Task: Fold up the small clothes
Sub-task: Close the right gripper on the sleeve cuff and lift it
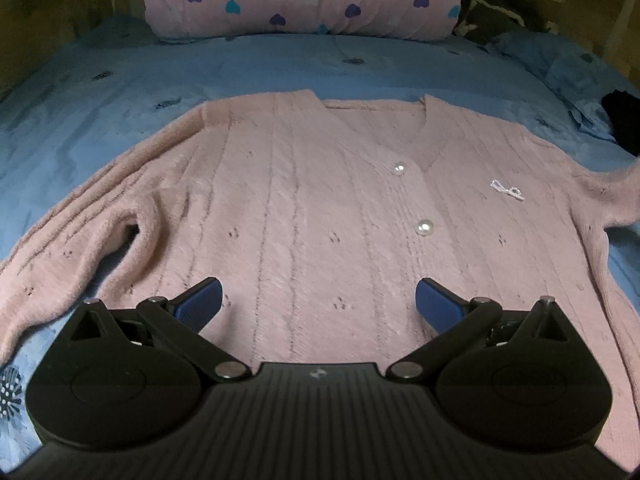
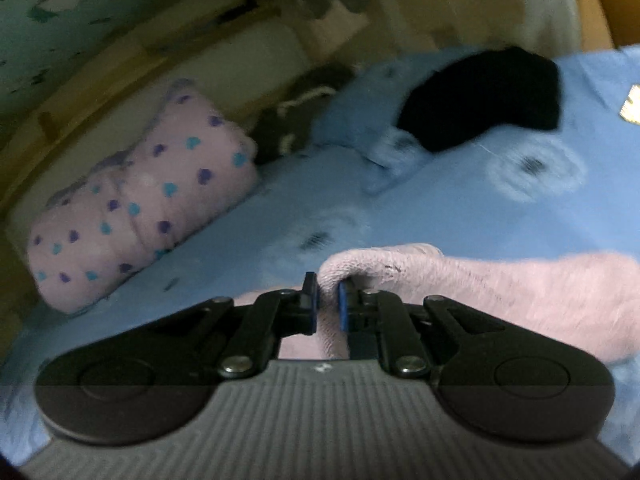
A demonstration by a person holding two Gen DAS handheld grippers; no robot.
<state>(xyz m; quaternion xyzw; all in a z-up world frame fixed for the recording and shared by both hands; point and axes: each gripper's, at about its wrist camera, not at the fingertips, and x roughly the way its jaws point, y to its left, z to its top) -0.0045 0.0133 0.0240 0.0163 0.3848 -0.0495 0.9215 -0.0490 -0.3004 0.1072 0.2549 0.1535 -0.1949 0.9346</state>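
Folding has barely begun: the pink cardigan (image 1: 320,200) lies flat, buttoned, centred on the bed (image 1: 100,92), left gripper (image 1: 318,300) spread over its hem, right gripper (image 2: 328,304) pinching its 3 o'clock sleeve (image 2: 500,288).

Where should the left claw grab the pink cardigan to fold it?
Take the free sleeve near its cuff end, coming from above. It lies flat and spread on the bedsheet, and the left claw is open, so it likely folds inward easily.
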